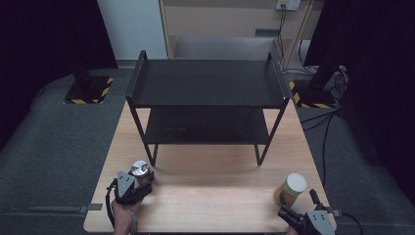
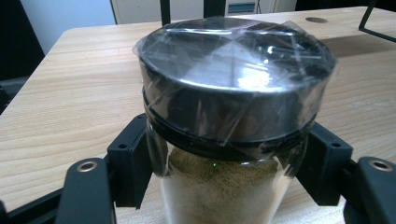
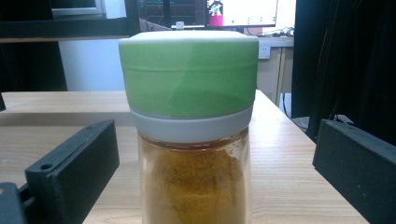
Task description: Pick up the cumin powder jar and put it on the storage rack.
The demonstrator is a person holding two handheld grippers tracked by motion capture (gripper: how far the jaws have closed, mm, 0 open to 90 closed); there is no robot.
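A glass jar of pale brown powder (image 2: 233, 88) with a dark metal lid under clear wrap stands at the table's front left (image 1: 140, 169). My left gripper (image 2: 224, 163) (image 1: 141, 178) is shut on it, with a jaw pressed against each side just below the lid. At the front right stands a jar of orange-brown powder (image 3: 189, 93) with a green and white cap (image 1: 293, 187). My right gripper (image 3: 215, 158) (image 1: 296, 203) is open, its jaws standing well apart on either side of that jar without touching it.
A black two-tier metal shelf (image 1: 205, 83) stands on the far half of the wooden table (image 1: 215, 191), both tiers bare. Bare tabletop lies between the two jars. Grey floor, cables and stands with yellow-black striped bases surround the table.
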